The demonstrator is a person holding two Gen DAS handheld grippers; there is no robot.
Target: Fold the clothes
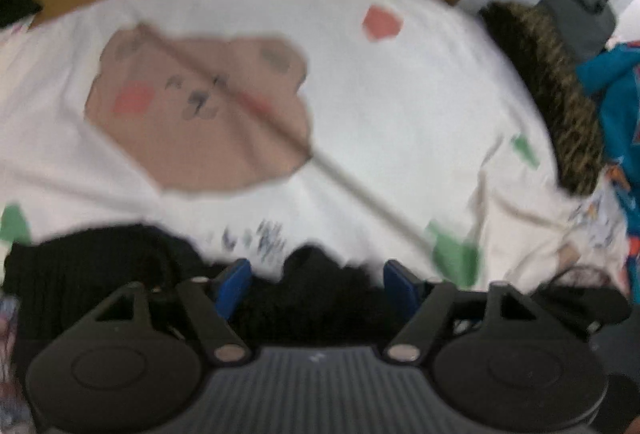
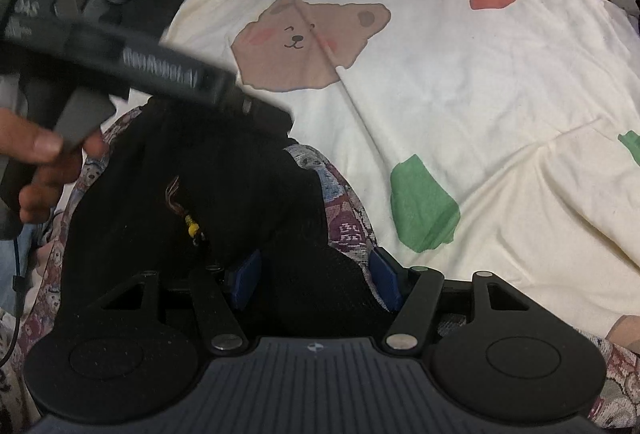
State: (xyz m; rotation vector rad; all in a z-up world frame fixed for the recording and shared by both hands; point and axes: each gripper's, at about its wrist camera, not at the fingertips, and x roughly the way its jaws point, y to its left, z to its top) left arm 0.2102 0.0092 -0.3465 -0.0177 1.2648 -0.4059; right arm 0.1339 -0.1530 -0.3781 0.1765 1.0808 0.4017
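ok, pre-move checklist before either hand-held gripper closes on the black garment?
1. Left hand-held gripper jaws apart: ok, no pad visibly pressing cloth.
2. Right hand-held gripper jaws apart: ok.
3. Black garment between the right fingers: ok, fabric lies in the gap.
4. Black garment between the left fingers: ok, though the left view is blurred.
5. Which edge or corner each would pinch: cannot tell, the fabric is bunched.
6. Bear-print sheet beyond the garment free for folding: ok; a patterned cloth lies under the garment.
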